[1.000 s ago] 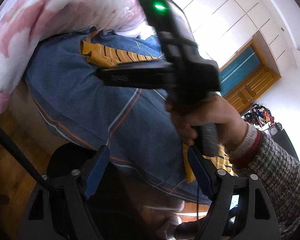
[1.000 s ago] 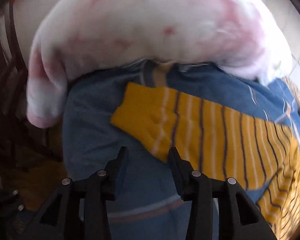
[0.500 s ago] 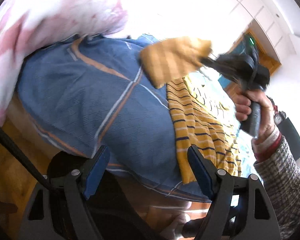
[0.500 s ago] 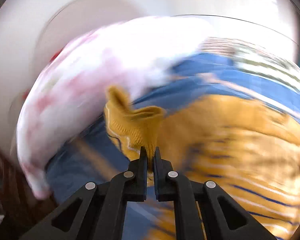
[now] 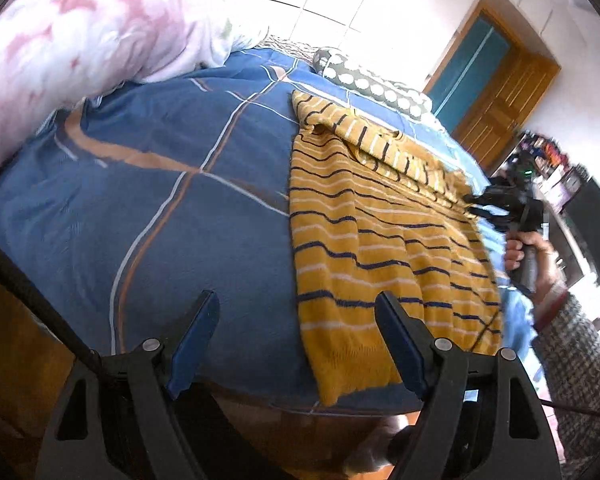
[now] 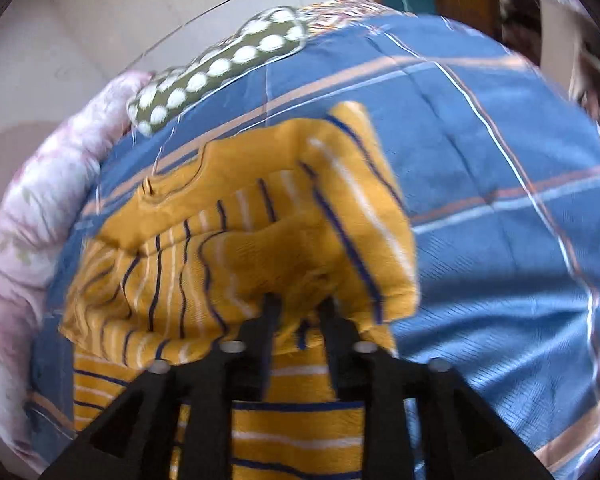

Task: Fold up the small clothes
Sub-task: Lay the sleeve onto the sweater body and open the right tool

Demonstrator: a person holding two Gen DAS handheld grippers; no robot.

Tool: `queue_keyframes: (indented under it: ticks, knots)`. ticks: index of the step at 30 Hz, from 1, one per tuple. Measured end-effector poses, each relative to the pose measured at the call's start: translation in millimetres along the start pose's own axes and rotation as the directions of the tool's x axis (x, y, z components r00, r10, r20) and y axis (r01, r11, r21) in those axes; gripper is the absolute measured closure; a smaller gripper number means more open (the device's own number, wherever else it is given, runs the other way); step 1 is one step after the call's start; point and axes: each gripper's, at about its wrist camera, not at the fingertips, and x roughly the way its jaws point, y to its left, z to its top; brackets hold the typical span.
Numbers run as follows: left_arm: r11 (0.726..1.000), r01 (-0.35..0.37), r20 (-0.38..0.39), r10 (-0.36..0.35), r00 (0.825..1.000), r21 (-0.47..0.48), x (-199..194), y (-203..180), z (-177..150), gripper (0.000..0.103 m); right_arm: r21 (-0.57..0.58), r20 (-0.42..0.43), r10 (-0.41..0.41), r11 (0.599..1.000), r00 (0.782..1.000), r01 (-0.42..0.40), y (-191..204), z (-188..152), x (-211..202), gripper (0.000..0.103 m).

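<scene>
A yellow sweater [image 5: 380, 232] with dark and white stripes lies on the blue bedspread [image 5: 172, 200]. One sleeve [image 5: 380, 140] is folded across its body toward the right. My left gripper [image 5: 296, 328] is open and empty near the bed's edge, its right finger over the sweater's hem. My right gripper [image 5: 470, 204] is at the sweater's far right side. In the right wrist view the sleeve end [image 6: 300, 248] drapes over my right gripper [image 6: 298, 308], whose fingers stand a little apart with cloth between them.
A pink and white quilt [image 5: 80, 40] is heaped at the left of the bed. A dotted pillow [image 5: 372, 84] lies at the far end. A wooden door [image 5: 496, 84] and a cluttered shelf [image 5: 548, 160] stand to the right.
My right gripper closed on the sleeve, lifted it and carried it across the sweater to the right side. Its fingers now stand slightly apart. The left gripper stayed open.
</scene>
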Motion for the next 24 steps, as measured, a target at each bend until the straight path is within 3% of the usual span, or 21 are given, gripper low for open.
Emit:
queue_keyframes:
  ticks: [3, 5, 10, 13, 17, 19, 24]
  knots:
    - [0.999, -0.031, -0.022, 0.032, 0.999, 0.045, 7.3, -8.7, 6.5, 0.021, -0.02, 0.04, -0.012, 1.0, 0.999, 0.013, -14.0, -9.3, -27.8, 0.06]
    - [0.998, -0.032, -0.044, 0.034, 0.998, 0.048, 16.2, -8.8, 12.0, 0.019, -0.007, 0.021, 0.048, 0.999, 0.999, -0.048, -35.3, -17.7, -43.1, 0.059]
    - [0.995, 0.035, -0.122, -0.046, 0.991, -0.092, 43.0, 1.9, 24.7, 0.019, -0.016, -0.036, 0.168, 0.986, 0.985, -0.169, -63.9, -52.5, -70.7, 0.059]
    - [0.987, 0.061, -0.143, -0.082, 0.986, -0.151, 53.3, 0.0, 25.6, 0.019, -0.1, -0.012, 0.128, 0.987, 0.992, -0.129, -63.7, -63.1, -86.2, 0.059]
    - [0.992, 0.045, -0.139, -0.061, 0.988, -0.116, 57.5, -21.6, 23.1, 0.019, -0.136, 0.048, 0.134, 0.983, 0.99, -0.127, -45.9, -45.0, -85.1, 0.059]
    - [0.996, 0.04, -0.13, -0.05, 0.99, -0.079, 55.8, -33.3, 21.4, 0.019, -0.15, 0.075, 0.14, 0.98, 0.987, -0.128, -29.6, -27.3, -70.3, 0.059]
    - [1.0, 0.001, -0.1, -0.003, 0.995, -0.022, 50.7, -44.3, 21.9, 0.019, -0.197, 0.041, -0.018, 0.98, 0.999, 0.025, 4.3, 3.8, -6.8, 0.057]
